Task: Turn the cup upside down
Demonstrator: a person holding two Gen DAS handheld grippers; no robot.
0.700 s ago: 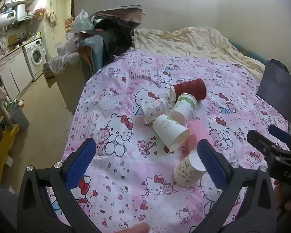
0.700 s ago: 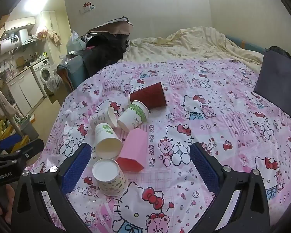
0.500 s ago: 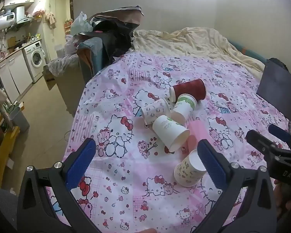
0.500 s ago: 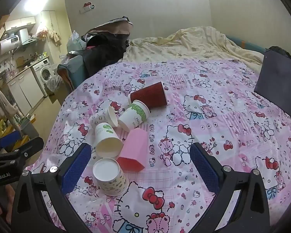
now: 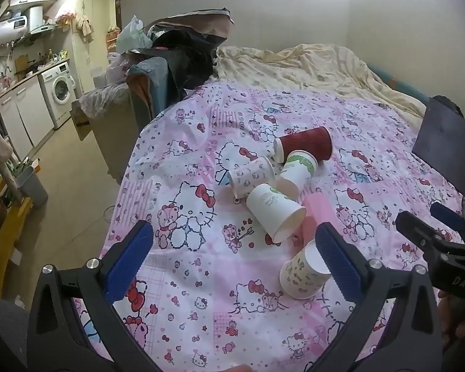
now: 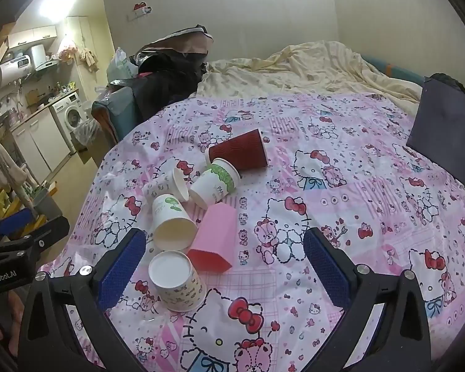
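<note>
Several paper cups lie in a cluster on the pink Hello Kitty sheet (image 5: pixel 201 279). A patterned cup (image 6: pixel 176 282) stands upside down nearest me; it also shows in the left wrist view (image 5: pixel 300 274). A white cup with a green leaf (image 6: pixel 170 220), a pink cup (image 6: pixel 214 238), a green-banded cup (image 6: pixel 215 179), a small printed cup (image 6: pixel 167 183) and a red ribbed cup (image 6: pixel 240 150) lie on their sides. My left gripper (image 5: pixel 232 257) is open and empty, short of the cups. My right gripper (image 6: pixel 223 263) is open and empty, above the near cups.
A yellow blanket (image 5: pixel 310 65) covers the far bed. A dark flat board (image 6: pixel 443 133) leans at the right. A heap of bags and clothes (image 5: pixel 176 49) stands at the far left edge. The floor and a washing machine (image 5: pixel 59 93) lie to the left.
Both views shift only slightly. The cups have not moved and both grippers stay open.
</note>
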